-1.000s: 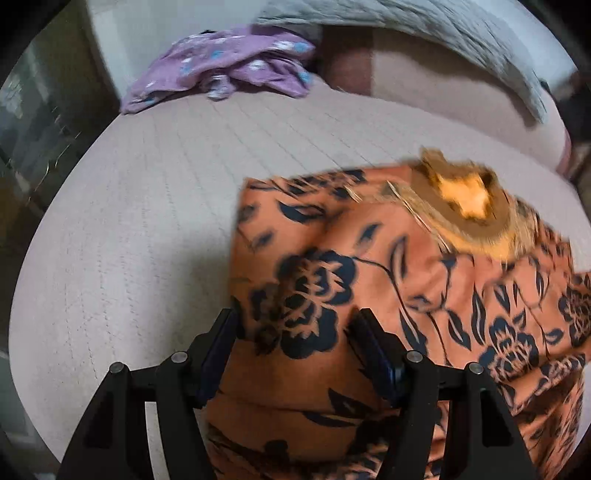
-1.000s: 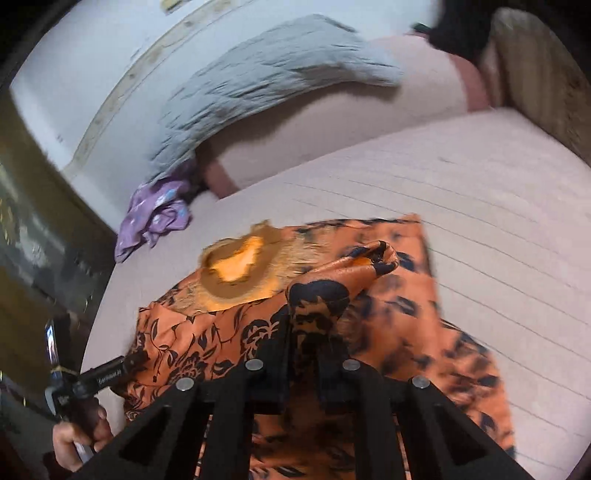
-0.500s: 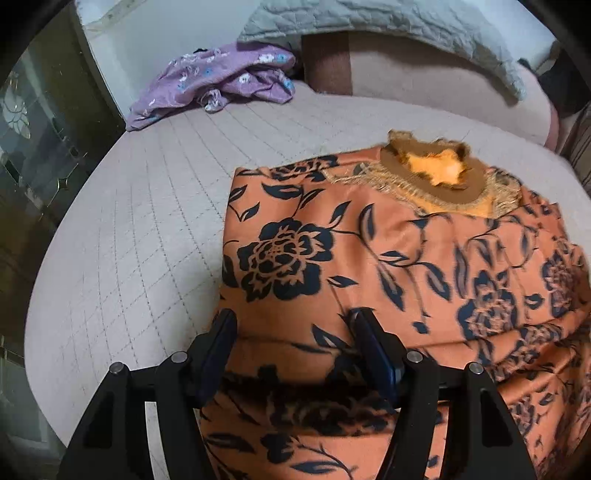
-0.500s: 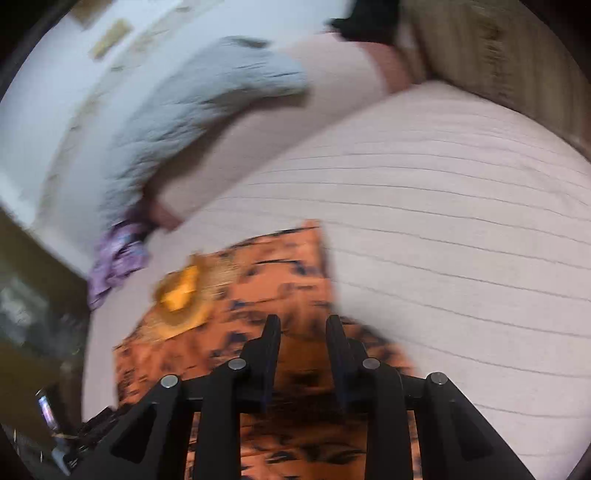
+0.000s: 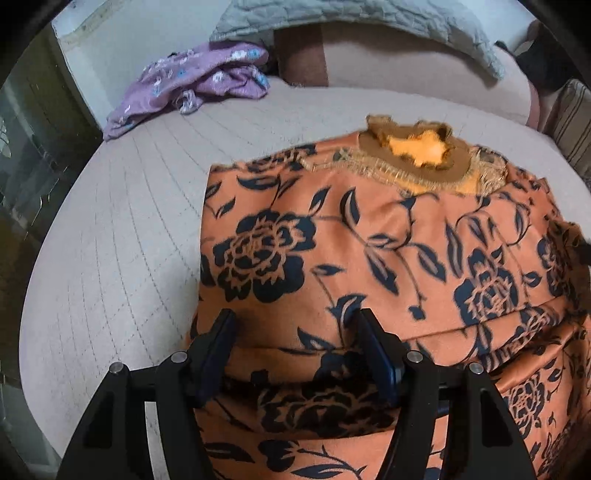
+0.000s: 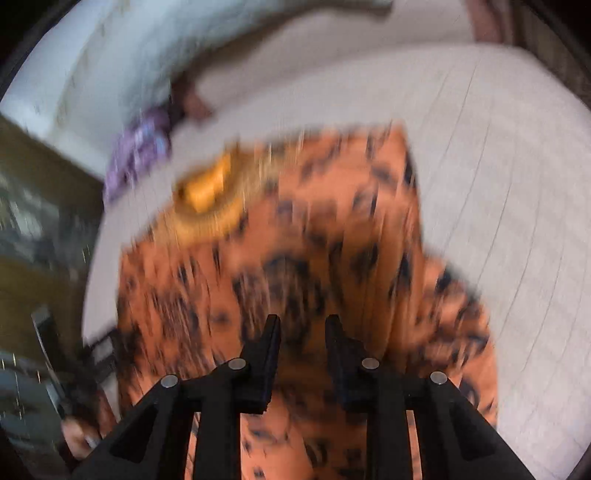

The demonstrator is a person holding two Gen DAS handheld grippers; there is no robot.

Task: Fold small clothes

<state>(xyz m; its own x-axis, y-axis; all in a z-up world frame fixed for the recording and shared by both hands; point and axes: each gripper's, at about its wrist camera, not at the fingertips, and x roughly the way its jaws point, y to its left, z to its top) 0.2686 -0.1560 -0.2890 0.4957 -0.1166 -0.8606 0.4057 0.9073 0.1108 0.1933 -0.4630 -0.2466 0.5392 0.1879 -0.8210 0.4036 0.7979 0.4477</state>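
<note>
Garment: an orange top (image 5: 388, 258) with dark blue flowers is lying spread on the bed (image 5: 122, 240), its brown fringed collar (image 5: 417, 155) pointing toward the headboard end.
Fold: in the left view a layer of the top is lying doubled over the near part, its edge running across just past the fingertips.
Left gripper (image 5: 295, 332): it is hovering low over the near part of the top, jaws spread wide with cloth showing between them; nothing is being pinched.
Right gripper (image 6: 303, 328): it is hanging over the top's near middle, jaws standing apart with a narrow gap and holding nothing, as far as the blur allows.
Left view only: it is giving a sharp look at the print, the collar fringe and the grey quilt (image 5: 351, 18) draped over the bolster.
Right view only: it is showing the top's right edge and the bare bed beyond it, all smeared by motion.
Both views: a purple garment (image 5: 192, 81) is lying crumpled at the bed's far left corner, well apart from the top.
</note>
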